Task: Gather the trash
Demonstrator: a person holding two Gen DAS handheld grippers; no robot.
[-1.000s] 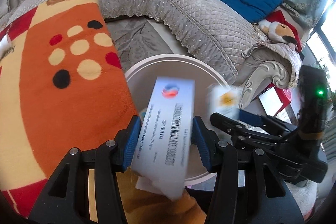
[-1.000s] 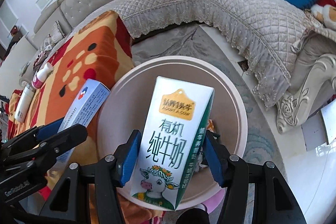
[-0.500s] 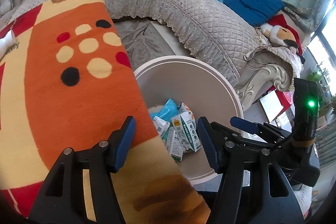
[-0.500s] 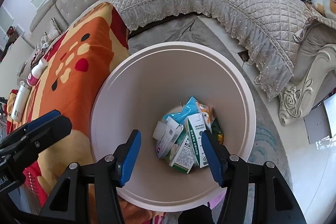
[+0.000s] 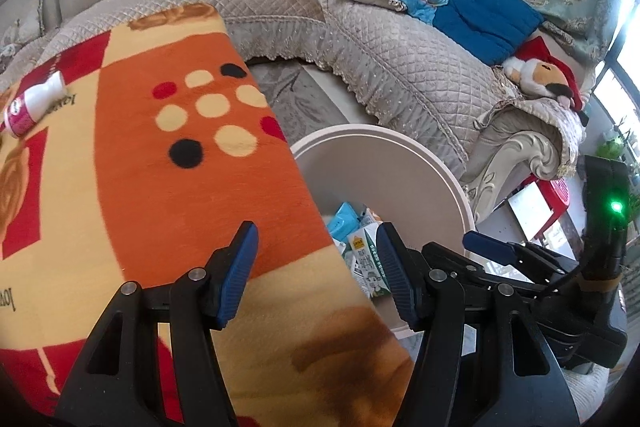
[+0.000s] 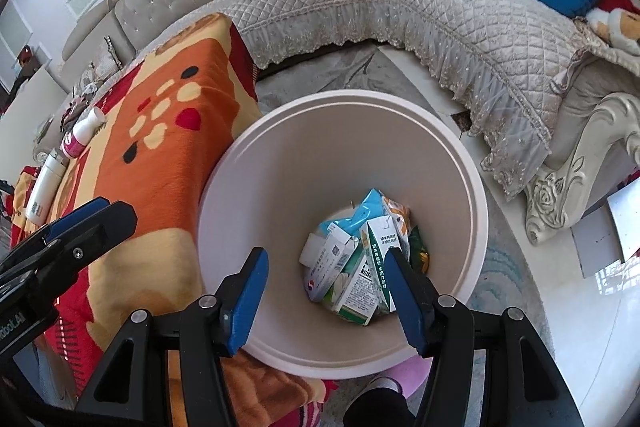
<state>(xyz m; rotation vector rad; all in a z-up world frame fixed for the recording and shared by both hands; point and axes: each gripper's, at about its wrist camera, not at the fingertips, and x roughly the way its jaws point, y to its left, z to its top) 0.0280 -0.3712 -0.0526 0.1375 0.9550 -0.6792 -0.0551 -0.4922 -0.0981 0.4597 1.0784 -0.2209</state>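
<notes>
Bin (image 6: 478,211) beside blanket-covered desk (image 5: 160,155), cartons (image 6: 360,263) already inside. Left gripper (image 5: 316,271) and right gripper (image 6: 324,293) fingers spread, grasping nothing. 2 bottles (image 6: 80,137) left on desk; round shape, soft blanket, so could roll or slip when pinched.

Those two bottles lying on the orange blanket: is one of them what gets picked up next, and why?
Probably yes. Both hand-held grippers, left and right, are open and empty, and the cartons already lie in the white bin. The pink-labelled bottle and the white tube remain on the blanket, so swinging the left one toward them seems the sensible move.
</notes>
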